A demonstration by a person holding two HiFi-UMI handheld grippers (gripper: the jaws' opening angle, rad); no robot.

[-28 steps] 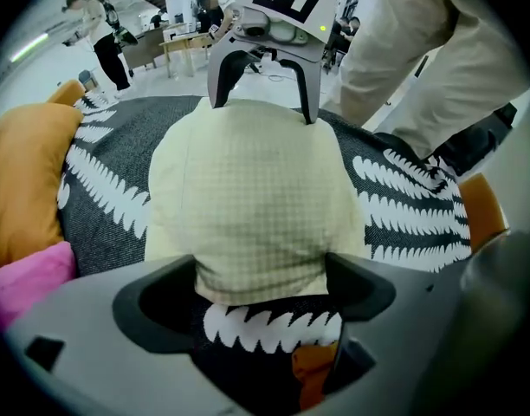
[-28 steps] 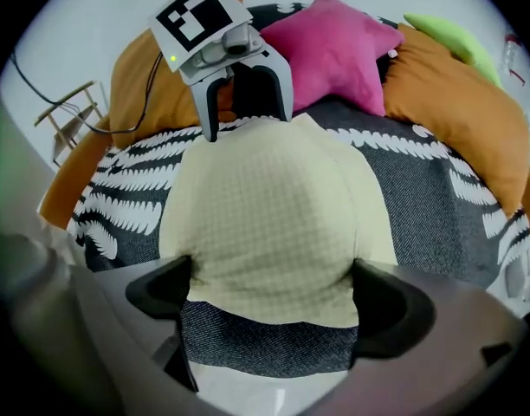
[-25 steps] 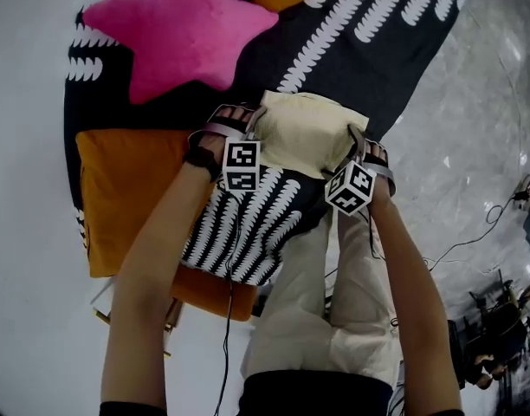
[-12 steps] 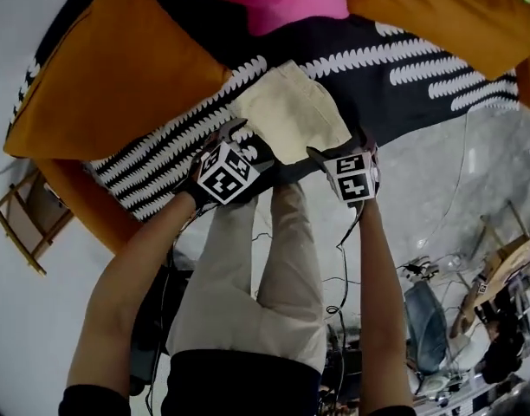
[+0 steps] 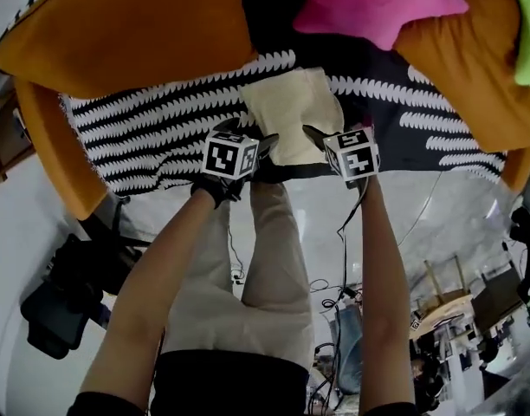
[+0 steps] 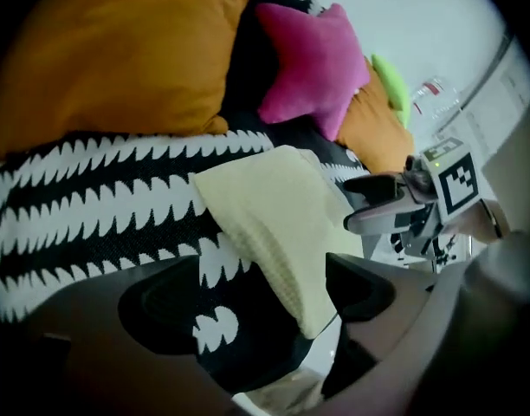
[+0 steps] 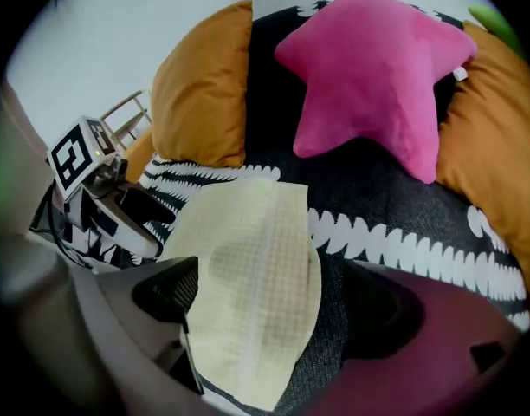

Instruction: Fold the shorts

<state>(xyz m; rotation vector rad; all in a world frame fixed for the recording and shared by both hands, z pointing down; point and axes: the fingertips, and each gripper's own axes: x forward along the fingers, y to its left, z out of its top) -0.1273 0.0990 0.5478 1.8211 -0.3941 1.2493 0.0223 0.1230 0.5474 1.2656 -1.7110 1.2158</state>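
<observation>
A black blanket with rows of white leaf-shaped marks [image 5: 161, 137] is spread over an orange seat and carries everything else. Along its far edge lie 2 large orange fabric cushions, 1 at the far left corner [image 5: 126, 24] and 1 at the far right corner [image 5: 473, 68]. A bright pink star-shaped plush cushion [image 5: 378, 3] lies between them. A lime-green soft item [image 5: 529, 24] shows only in part beyond the right cushion.

The person's 2 bare forearms reach down to the blanket's near edge, above legs in beige trousers [image 5: 248, 302].

The pale cream waffle-textured shorts [image 5: 291, 115] lie folded into 1 compact, roughly rectangular pad. They sit about midway along the near edge, and their near end reaches that edge.

The left tongs [image 6: 265, 297] hang at the shorts' near left corner, pointing steeply down. Their jaws stand wide apart. That corner of the shorts and some blanket show in the gap, and neither pad presses on the cloth.

The right tongs [image 7: 274, 310] sit at the shorts' near right side. Their jaws have just been closing a little but are wide apart. The folded pad lies between them, with no squeeze to be seen. Neither tongs has hold of anything.
</observation>
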